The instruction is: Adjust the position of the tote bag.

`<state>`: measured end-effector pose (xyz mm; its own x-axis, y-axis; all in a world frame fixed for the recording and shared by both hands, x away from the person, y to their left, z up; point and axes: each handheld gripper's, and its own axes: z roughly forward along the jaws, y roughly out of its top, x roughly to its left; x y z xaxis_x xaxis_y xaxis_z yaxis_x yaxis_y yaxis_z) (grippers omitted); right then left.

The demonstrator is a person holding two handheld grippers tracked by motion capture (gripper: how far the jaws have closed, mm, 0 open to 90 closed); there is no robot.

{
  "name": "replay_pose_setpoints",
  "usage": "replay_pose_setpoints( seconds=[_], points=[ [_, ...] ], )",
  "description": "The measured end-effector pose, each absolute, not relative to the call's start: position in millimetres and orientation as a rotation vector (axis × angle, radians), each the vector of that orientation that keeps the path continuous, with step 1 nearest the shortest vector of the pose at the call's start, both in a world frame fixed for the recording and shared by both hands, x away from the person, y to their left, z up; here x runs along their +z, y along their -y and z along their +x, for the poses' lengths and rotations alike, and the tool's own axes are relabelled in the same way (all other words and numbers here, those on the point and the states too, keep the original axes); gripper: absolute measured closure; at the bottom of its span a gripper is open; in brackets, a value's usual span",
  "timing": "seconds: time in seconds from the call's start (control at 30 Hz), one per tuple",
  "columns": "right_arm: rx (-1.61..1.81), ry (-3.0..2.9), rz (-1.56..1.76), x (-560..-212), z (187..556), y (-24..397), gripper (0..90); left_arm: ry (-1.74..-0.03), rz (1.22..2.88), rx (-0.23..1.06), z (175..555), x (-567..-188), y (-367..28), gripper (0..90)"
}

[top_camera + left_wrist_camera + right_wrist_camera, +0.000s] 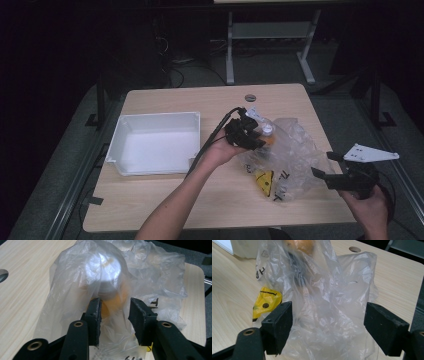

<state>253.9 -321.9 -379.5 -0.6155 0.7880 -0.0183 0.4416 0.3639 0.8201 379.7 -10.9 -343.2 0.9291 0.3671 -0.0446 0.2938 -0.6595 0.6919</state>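
Reviewing the scene from the person's edge of the table (150, 200) outward: the right gripper (334, 170) is held low at the near right corner, its jaws spread wide and pinching nothing. In the right gripper view the clear plastic bag (329, 315) lies between and beyond those jaws, without contact on either pad. A yellow printed label (264, 302) shows on the bag's near left side.

Farther in, the left gripper (250, 134) is pressed into the bag's upper part. In the left gripper view its jaws stand partly closed, with plastic film and an orange item (112, 302) inside the bag between them; the left pad meets the film, while contact on the right pad cannot be confirmed. A firm pinch is therefore not established. A pale rounded object (105, 272), seen through the film, sits just beyond the jaw tips; its identity cannot be told.

Beyond, to the left, a white tray (156, 145) rests on the table, with nothing in it as far as the high view shows.

Assessment: work appears at an early stage. The bag remains on the table with its contents inside; securing the grip, and whatever transfer follows, remain outstanding.
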Motion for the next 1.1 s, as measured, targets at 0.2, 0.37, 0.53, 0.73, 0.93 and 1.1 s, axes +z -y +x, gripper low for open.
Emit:
replay_pose_setpoints(
  seconds=[0.2,0.37,0.53,0.73,0.93,1.1],
  points=[
    [1.13,-2.227,1.055,-380,255,318,22.8,-0.46,2.347,0.153,379,-344,9,75.2],
    [1.124,-2.23,1.05,-381,255,317,23.1,-0.458,2.342,0.168,378,-344,8,87.7],
    [1.125,-2.227,1.053,-381,255,317,23.2,-0.468,2.334,0.172,378,-345,5,89.8],
    [1.115,-2.23,1.042,-380,254,316,23.2,-0.48,2.317,0.176,376,-343,0,89.9],
    [1.104,-2.229,1.041,-381,253,317,23.2,-0.478,2.319,0.197,374,-340,-3,90.0],
    [1.123,-2.214,1.048,-381,252,322,23.2,-0.478,2.342,0.203,376,-341,-4,90.0]
  ],
)
